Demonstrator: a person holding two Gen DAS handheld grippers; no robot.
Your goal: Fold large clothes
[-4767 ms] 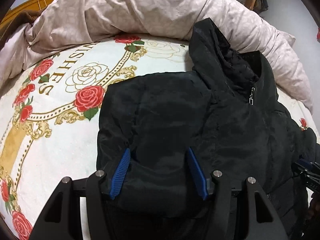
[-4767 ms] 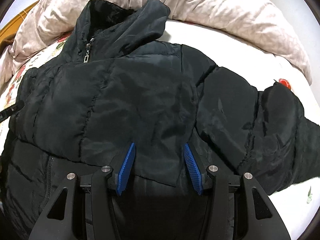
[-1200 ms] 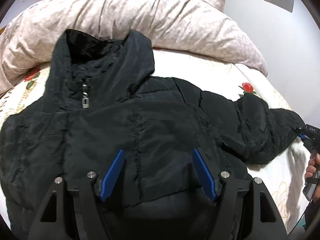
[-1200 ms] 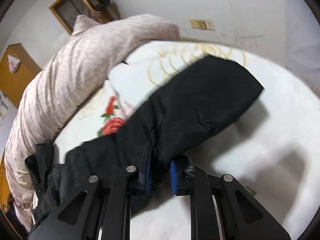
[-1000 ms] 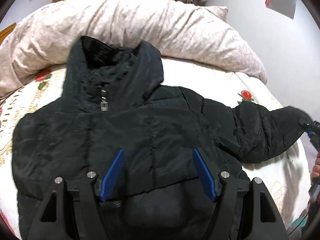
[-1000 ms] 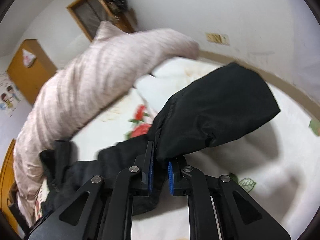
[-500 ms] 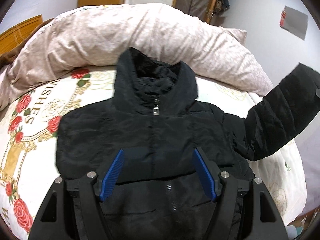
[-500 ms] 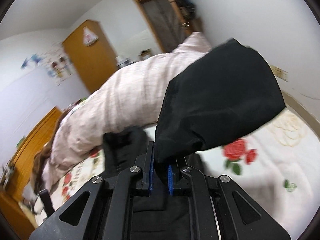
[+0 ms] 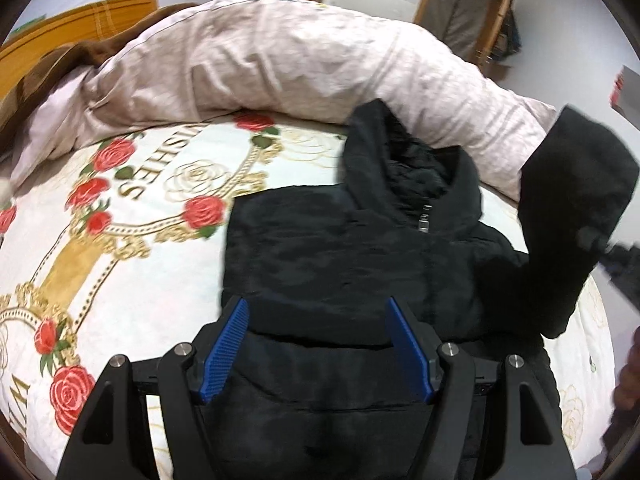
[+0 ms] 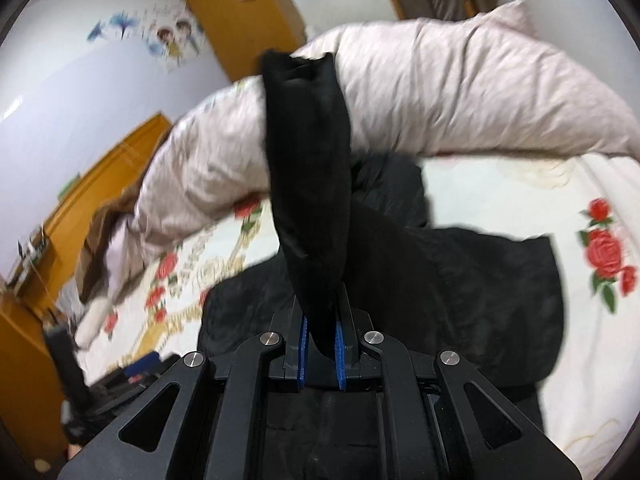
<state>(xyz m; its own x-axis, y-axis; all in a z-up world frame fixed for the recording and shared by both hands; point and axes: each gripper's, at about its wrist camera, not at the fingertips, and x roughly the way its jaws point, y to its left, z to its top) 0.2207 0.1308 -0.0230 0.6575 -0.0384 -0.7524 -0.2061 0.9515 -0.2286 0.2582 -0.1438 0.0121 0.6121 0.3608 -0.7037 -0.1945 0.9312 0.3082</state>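
A: Where is the jacket point(image 9: 352, 248)?
B: Flat on the bed point(image 9: 132, 240), front up, by the duvet point(image 9: 280, 64).
A: Grippers?
B: Right gripper point(image 10: 319, 346) pinches the lifted sleeve point(image 10: 312, 168); left gripper point(image 9: 316, 354) gapes, seemingly above the hem.

Bed point(image 9: 132, 280), rose-printed cover showing: black jacket point(image 9: 344, 256) lying flat on it, collar pointing toward the pink duvet point(image 9: 280, 64) (bunched along the far edge); brown blanket point(image 9: 56, 64) sitting left of the duvet.
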